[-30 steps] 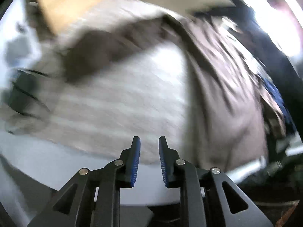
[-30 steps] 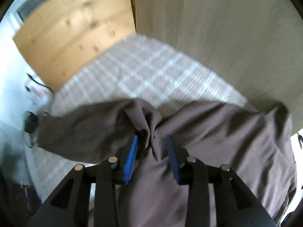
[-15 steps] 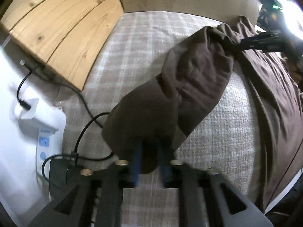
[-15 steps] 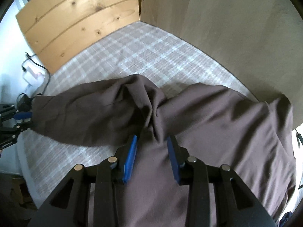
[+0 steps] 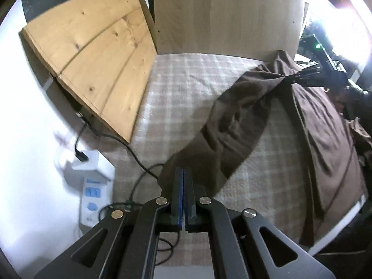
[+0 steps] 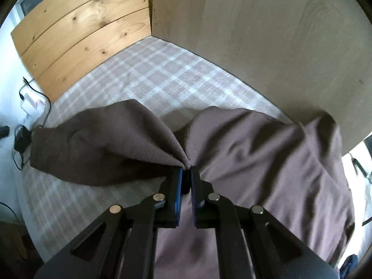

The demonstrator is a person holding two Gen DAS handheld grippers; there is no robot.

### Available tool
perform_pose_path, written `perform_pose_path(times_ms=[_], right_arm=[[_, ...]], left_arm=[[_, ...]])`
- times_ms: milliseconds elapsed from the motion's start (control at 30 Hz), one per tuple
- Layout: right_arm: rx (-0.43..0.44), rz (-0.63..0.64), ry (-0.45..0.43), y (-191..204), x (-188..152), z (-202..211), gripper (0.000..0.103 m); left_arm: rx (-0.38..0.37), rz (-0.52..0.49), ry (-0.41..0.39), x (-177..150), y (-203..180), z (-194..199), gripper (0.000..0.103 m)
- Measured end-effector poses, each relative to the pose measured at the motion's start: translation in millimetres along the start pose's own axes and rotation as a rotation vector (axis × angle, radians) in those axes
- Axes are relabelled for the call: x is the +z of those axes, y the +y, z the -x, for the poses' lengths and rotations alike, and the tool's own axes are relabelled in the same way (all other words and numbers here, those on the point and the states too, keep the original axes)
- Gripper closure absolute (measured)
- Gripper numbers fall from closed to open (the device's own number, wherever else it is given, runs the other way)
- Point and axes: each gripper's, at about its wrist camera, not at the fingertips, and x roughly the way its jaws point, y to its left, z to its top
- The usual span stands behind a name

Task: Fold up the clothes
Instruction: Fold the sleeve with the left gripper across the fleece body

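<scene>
A brown long-sleeved garment [image 5: 325,139] lies on a plaid bed cover [image 5: 186,81]. Its sleeve [image 5: 232,125] stretches from the shoulder toward me. My left gripper [image 5: 183,171] is shut on the sleeve's end and holds it off the cover. In the left wrist view my right gripper [image 5: 288,79] pinches the cloth where the sleeve meets the body. In the right wrist view the right gripper [image 6: 186,169] has its jaws closing on a gathered fold of the garment [image 6: 267,151], with the sleeve [image 6: 104,139] running left from it.
A pine board [image 5: 93,65] and a pale wood panel [image 5: 220,11] stand at the bed's far side. A white power strip [image 5: 90,186] and a black cable [image 5: 130,148] lie left of the cover. The bed's edge [image 5: 337,232] drops off at lower right.
My left gripper has shut on the sleeve's end and drawn it up and away from the body. My right gripper's jaws have closed on the bunched fold at the shoulder.
</scene>
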Motion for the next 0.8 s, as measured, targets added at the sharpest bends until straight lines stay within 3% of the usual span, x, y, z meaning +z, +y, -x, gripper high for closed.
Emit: perform_pose_path(times_ms=[33, 100, 167, 267, 333, 400, 467, 633, 800], right_arm=[[-0.013, 0.012, 0.011, 1.2, -0.3, -2.2, 0.096], [-0.018, 0.024, 0.025, 3.4, 0.1, -8.5, 0.096], [-0.011, 0.033, 0.031, 4.2, 1.4, -12.4, 0.096], [0.015, 0.037, 0.033, 4.4, 5.3, -17.1, 0.096], [0.039, 0.03, 0.032, 3.0, 5.7, -18.1, 0.096], [0.061, 0.023, 0.024, 0.3, 5.7, -18.6, 0.096], [0.087, 0.007, 0.019, -2.9, 4.7, -19.3, 0.096], [0.159, -0.038, -0.017, -12.9, 4.6, -19.0, 0.096], [0.23, -0.071, -0.087, -18.3, 0.1, -7.8, 0.096]], left_arm=[[-0.011, -0.001, 0.018, -1.8, 0.0, -6.2, 0.099], [0.011, -0.024, 0.037, -2.6, -10.2, -19.6, 0.079], [0.042, -0.063, 0.05, -0.4, -23.1, -37.5, 0.072], [0.083, -0.123, 0.077, 5.7, -41.5, -64.6, 0.073], [0.063, -0.164, 0.103, 8.3, -53.9, -78.9, 0.074], [0.066, -0.201, 0.131, 8.7, -62.4, -89.3, 0.1], [0.098, -0.224, 0.159, 8.3, -66.5, -96.6, 0.101], [0.125, -0.142, 0.079, 23.8, -48.5, -46.5, 0.102], [0.236, -0.129, -0.047, 19.6, -49.5, 21.6, 0.101]])
